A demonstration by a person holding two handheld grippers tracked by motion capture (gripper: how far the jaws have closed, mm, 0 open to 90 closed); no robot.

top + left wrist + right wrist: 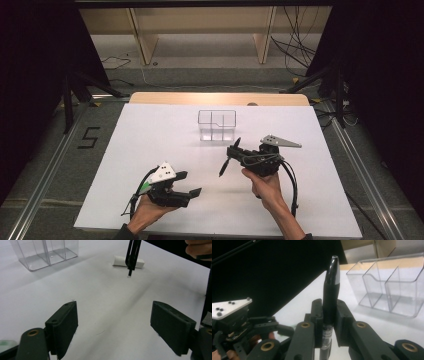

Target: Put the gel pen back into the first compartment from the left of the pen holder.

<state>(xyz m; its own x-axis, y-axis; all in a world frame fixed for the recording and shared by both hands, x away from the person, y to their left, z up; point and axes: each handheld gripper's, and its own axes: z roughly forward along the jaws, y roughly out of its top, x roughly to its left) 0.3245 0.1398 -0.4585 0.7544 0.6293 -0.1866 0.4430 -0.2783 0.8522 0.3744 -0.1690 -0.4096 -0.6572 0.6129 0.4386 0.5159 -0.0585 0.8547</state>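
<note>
The right gripper (235, 152) has its jaws clamped on a slim black pen with a glossy tapered cap (330, 300), lifted clear of the white table (150, 150) at centre-right, just near of the clear plastic three-compartment organiser (217, 125), so the pick-up looks done and the drop into a compartment looks like what is left. The pen slants in the high view, its lower tip hanging toward the near left, with a printed label band low on its barrel. At the near left, the left gripper (192, 185) hovers with jaws wide apart and nothing between them.
</note>
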